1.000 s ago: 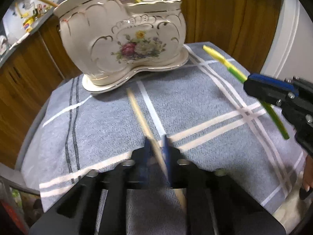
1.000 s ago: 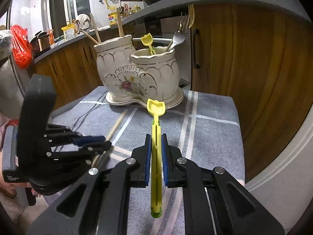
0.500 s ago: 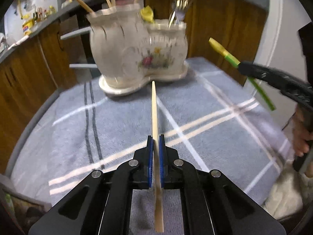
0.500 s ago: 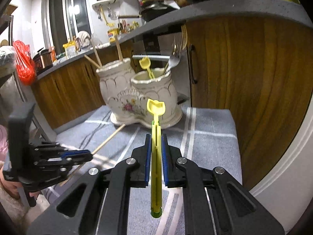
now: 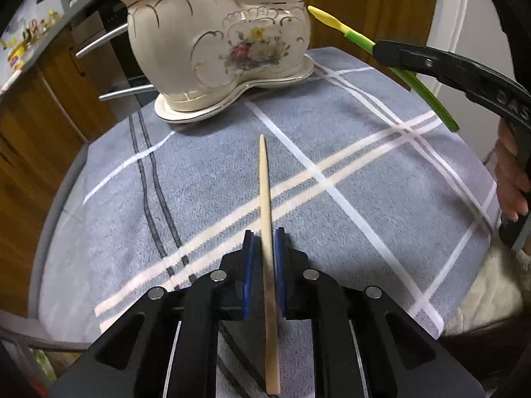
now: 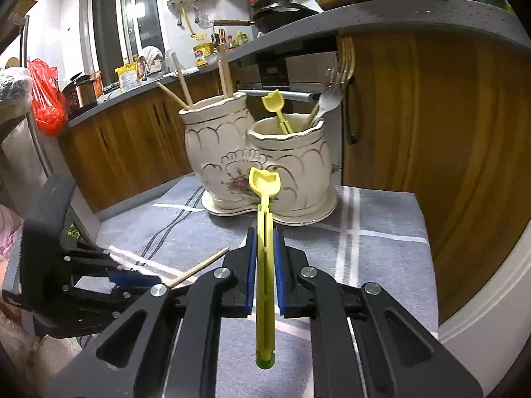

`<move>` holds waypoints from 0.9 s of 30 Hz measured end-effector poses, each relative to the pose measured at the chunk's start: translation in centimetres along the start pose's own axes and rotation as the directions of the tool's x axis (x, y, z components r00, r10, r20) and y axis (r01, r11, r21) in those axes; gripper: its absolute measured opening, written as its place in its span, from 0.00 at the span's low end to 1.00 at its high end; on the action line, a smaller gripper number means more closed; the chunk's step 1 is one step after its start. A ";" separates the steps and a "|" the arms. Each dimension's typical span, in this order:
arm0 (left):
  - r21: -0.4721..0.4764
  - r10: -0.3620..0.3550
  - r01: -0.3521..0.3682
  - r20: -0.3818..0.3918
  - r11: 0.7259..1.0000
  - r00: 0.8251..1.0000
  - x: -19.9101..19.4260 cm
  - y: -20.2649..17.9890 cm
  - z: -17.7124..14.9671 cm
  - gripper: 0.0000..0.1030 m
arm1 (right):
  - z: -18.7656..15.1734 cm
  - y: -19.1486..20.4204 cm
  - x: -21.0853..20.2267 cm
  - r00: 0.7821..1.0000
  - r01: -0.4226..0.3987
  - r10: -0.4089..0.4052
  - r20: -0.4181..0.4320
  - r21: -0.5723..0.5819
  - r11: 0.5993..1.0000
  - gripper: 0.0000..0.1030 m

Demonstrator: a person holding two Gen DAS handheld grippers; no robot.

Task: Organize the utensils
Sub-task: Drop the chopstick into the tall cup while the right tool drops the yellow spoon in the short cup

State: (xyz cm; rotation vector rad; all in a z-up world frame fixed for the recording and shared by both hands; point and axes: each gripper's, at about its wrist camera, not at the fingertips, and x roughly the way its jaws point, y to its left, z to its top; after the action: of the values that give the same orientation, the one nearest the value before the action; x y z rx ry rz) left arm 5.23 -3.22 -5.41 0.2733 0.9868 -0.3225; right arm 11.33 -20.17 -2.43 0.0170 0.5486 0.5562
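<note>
- The left tongs (image 5: 264, 252) were clenched on a pale wooden chopstick (image 5: 265, 199), its tip pointing at the cream floral two-pot ceramic utensil holder (image 5: 215, 46) but well short of it, above the grey-blue checked cloth (image 5: 365, 165) on the bench.
- The right tongs (image 6: 265, 248) gripped a yellow plastic spoon with a green end (image 6: 265, 265), its bowl aimed at the holder's shorter pot.
- Judged from this, the chopstick belonged in the taller pot, beside the other wooden sticks (image 6: 182, 83); it would need lifting above the rim and tipping before release.
- The spoon looked bound for the shorter pot, with its yellow twin (image 6: 275, 109) and the metal fork (image 6: 327, 102).
- The pots' insides were hidden; the left-wrist view cut off the stick tops.
</note>
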 end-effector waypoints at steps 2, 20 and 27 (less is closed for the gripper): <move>-0.010 -0.004 0.004 0.008 1.000 1.000 0.2 0.0 0.4 0.06 | 0.0 0.2 -0.1 1.000 -0.009 0.009 0.002 0.000 1.000 0.10; -0.022 -0.048 0.077 0.609 0.997 0.792 -7.7 2.4 4.6 0.06 | 6.7 -1.7 -3.2 0.938 -0.078 0.034 0.344 0.114 0.990 0.10; -0.113 0.019 0.088 0.716 0.990 0.698 -7.7 5.8 9.7 0.06 | 10.6 -1.6 0.7 0.923 -0.110 0.049 0.382 0.140 0.984 0.10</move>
State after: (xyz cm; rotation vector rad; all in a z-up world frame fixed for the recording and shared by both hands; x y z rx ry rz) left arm 10.97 -0.37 6.69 -0.0172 0.2245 -0.3528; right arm 17.95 -19.83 6.04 0.2951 0.2135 0.5704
